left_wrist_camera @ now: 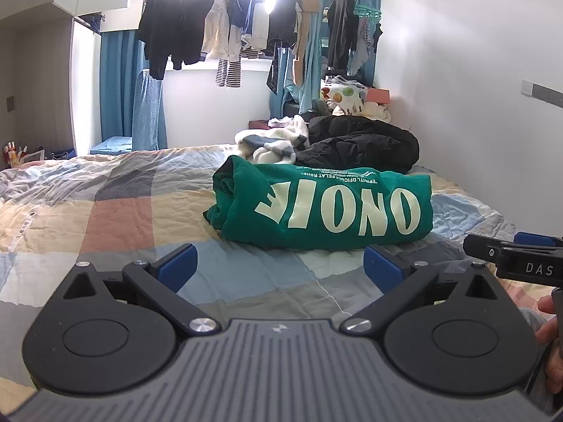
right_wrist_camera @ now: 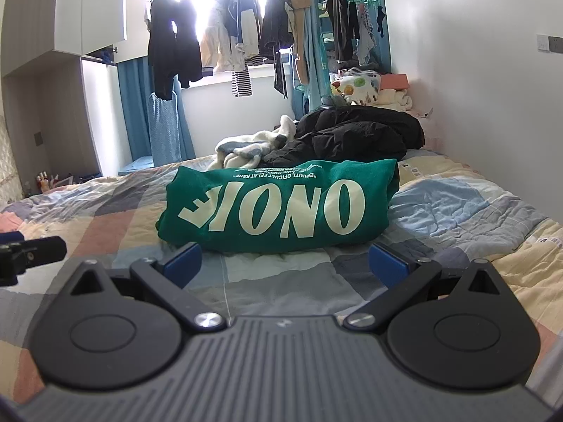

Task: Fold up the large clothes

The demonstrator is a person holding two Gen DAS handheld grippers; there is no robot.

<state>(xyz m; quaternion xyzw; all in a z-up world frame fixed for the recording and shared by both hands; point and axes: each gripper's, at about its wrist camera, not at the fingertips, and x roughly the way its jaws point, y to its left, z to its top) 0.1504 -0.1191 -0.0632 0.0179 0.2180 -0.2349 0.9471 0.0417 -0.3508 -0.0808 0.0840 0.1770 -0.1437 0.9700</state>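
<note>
Both grippers sit low over the bed, empty. Right gripper (right_wrist_camera: 285,263): jaws spread as wide as they go, only patchwork quilt (right_wrist_camera: 105,232) between the blue pads (right_wrist_camera: 183,263). Left gripper (left_wrist_camera: 279,267): also spread, nothing pinched.

Green sweatshirt (right_wrist_camera: 278,207) lies just ahead of both, apart from the pads, already folded into a compact bundle, pale lettering on top and upside down to the cameras. Looks like this piece is done and released; judgement only.

Next candidates: black puffer jacket (right_wrist_camera: 355,133) and white fleece garment (right_wrist_camera: 246,147), heaped behind the sweatshirt toward the window (right_wrist_camera: 211,0), near the wall.

To do the step well:
- lift clear of the bundle before reaching over, so the fold isn't dragged open
- keep jaws wide until a pad is under a single edge (collar or hem), not a bunched wad
- the puffer likely slips and springs back; grip at a seam, pull it onto bare quilt before spreading
- leave the sweatshirt where it is or nudge it aside whole

Pose: both tools point slightly downward along the bed, side by side, roughly parallel. Right tool's arm shows at the right edge of the left view, fingers (left_wrist_camera: 547,330) of the holding hand beneath it.
</note>
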